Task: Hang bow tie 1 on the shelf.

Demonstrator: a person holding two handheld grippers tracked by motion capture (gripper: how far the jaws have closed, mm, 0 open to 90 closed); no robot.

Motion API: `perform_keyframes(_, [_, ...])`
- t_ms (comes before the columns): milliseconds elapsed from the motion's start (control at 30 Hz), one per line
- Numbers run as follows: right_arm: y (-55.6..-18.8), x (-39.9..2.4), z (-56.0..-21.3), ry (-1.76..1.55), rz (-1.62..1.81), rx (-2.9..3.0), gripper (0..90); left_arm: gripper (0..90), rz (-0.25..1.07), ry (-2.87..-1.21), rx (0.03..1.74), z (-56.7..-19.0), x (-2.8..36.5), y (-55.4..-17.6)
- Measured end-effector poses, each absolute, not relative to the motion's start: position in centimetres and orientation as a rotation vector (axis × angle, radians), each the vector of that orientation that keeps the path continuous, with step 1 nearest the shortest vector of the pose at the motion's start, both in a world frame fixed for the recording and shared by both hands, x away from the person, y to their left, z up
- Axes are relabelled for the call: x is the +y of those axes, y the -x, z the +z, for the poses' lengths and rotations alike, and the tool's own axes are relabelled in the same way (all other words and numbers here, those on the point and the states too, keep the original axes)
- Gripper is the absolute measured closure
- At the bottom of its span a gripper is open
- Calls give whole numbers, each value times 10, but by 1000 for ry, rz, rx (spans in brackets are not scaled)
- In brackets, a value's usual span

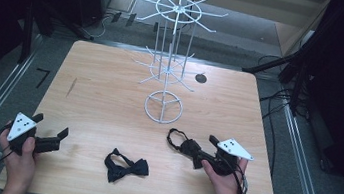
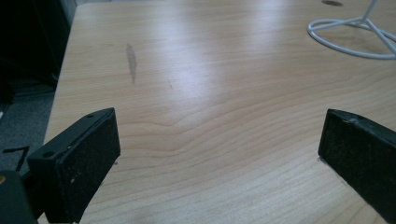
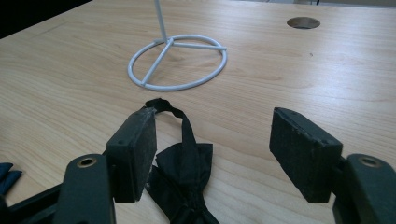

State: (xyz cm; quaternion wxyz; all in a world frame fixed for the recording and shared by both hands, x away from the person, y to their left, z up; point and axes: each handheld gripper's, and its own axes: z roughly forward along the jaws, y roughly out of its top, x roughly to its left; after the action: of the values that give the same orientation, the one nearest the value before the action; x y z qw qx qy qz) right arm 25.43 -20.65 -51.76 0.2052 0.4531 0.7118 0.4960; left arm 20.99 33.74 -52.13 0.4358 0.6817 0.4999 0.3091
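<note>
One pale wooden table [image 1: 104, 98], dark surroundings

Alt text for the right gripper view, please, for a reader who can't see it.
A black bow tie lies on the wooden table between the right gripper's two black jaws, close beside the left one, with a clear gap to the other. Its strap loops toward the white wire stand's ring base; a round hole lies farther back.
</note>
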Motion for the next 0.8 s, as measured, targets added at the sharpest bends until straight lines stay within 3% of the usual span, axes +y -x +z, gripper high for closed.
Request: perform_keyframes(800, [-252,-144,-511,-1119,1454,2083,356,0,688,-1666,1314,-522,344,-215])
